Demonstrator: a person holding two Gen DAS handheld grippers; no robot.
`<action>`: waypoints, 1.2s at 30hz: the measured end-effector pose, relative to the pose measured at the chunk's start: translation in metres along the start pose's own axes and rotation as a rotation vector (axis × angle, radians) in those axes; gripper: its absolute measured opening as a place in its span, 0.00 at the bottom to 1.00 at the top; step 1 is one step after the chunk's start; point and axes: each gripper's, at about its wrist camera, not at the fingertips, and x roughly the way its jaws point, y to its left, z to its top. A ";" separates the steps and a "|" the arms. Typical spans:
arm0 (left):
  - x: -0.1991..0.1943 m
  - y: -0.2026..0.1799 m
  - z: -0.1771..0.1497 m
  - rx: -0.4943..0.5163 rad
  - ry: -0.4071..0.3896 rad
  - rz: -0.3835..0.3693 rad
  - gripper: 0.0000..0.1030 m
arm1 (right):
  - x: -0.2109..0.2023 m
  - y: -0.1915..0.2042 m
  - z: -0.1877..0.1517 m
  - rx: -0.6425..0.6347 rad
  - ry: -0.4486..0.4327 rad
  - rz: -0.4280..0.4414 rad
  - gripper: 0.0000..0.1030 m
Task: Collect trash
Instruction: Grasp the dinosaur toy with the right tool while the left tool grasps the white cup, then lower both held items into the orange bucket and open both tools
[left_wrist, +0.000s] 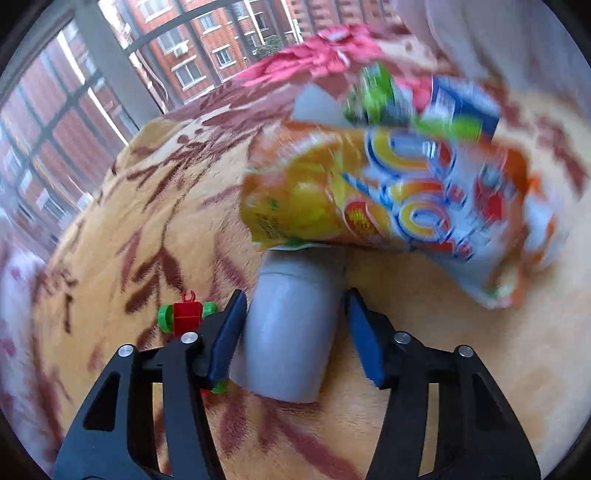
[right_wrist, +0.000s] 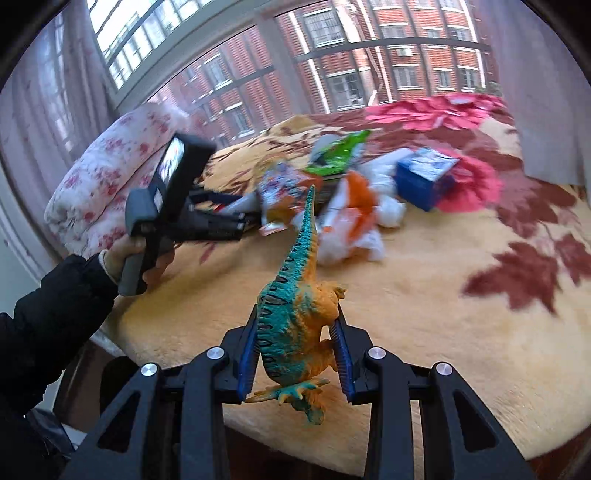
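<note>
Facing, at far left of the left wrist view, a window (left_wrist: 55, 129) onto brick buildings. Pointing down at a bed under a tan blanket (left_wrist: 147, 206) with dark red leaves. Passing a red and green toy car (left_wrist: 183, 317) lying on the blanket just left of the left tool (left_wrist: 295, 295), partly hidden behind its left finger. Holding the left tool about half wide around a grey tube (left_wrist: 291, 339) lying on the blanket: touching it with the left pad, leaving a gap at the right pad, so not gripping it. Meeting, at the tube's far end, a blurred orange and yellow snack bag (left_wrist: 388, 192) overlapping that end. Showing behind the bag a green wrapper (left_wrist: 376, 96) and, right of it, a blue box (left_wrist: 465, 103).

Taking in, at left of the right wrist view, a black sleeve (right_wrist: 48, 317) and a hand (right_wrist: 125, 254) gripping the left tool's handle, in front of a folded floral quilt (right_wrist: 107, 170). Pointing that tool into the trash piled mid-bed: snack bag, green wrapper, a white and orange bag (right_wrist: 354, 214), then the blue box at the right. Clamping with the right tool (right_wrist: 297, 314) a teal and orange dinosaur (right_wrist: 284, 332) by its body, both pads pressing its flanks, tail pointing away toward the pile. Holding the dinosaur over the near part of the bed, apart from the trash
</note>
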 end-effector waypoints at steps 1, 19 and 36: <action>0.004 -0.002 -0.003 0.016 0.003 0.022 0.51 | -0.002 -0.004 -0.002 0.010 -0.006 -0.001 0.34; -0.189 -0.046 -0.117 -0.330 -0.239 0.016 0.47 | -0.014 0.042 -0.037 0.000 -0.017 0.094 0.34; -0.191 -0.124 -0.238 -0.486 -0.118 -0.117 0.47 | -0.038 0.102 -0.124 -0.091 0.109 0.086 0.34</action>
